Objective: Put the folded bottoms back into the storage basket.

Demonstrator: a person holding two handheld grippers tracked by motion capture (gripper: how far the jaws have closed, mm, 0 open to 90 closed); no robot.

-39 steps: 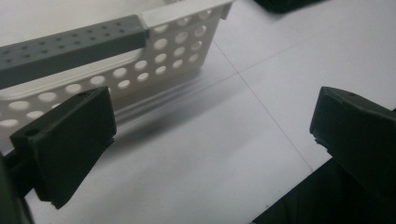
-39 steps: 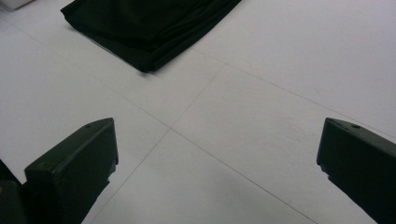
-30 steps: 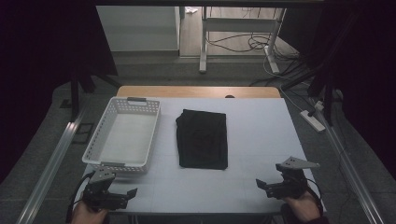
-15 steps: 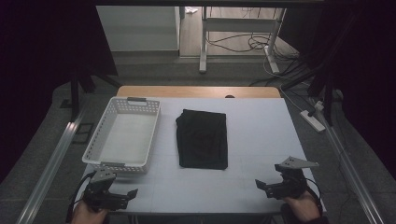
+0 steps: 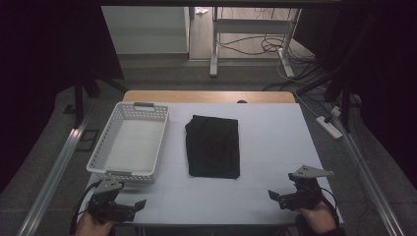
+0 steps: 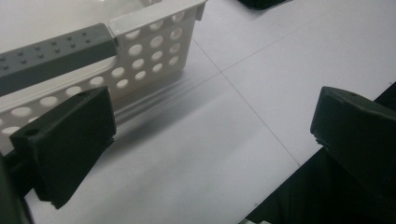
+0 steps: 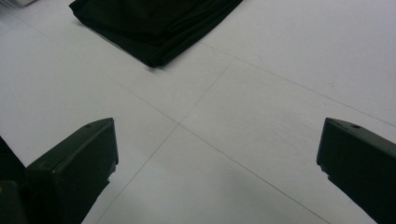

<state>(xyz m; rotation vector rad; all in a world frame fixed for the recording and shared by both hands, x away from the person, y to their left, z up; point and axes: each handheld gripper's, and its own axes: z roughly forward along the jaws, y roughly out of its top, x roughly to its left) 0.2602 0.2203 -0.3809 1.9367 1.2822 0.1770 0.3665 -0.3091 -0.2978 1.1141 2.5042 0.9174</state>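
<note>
left gripper (image 5: 139, 204): 7 o'clock table edge, jaws wide apart, holding nothing
right gripper (image 5: 273, 195): 5 o'clock, jaws spread, holding nothing
black cloth (image 5: 213, 146): folded, centre
basket (image 5: 111, 145): 9 o'clock of cloth

Bare table (image 5: 275, 147) right of cloth (image 5: 213, 146); basket (image 5: 129, 142) blocks left.

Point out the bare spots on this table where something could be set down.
Widest free patch: right of the folded black cloth, out to the table edge. A bare strip runs along the near edge between left gripper and right gripper. Crowded: the narrow gap between white basket and cloth.
</note>
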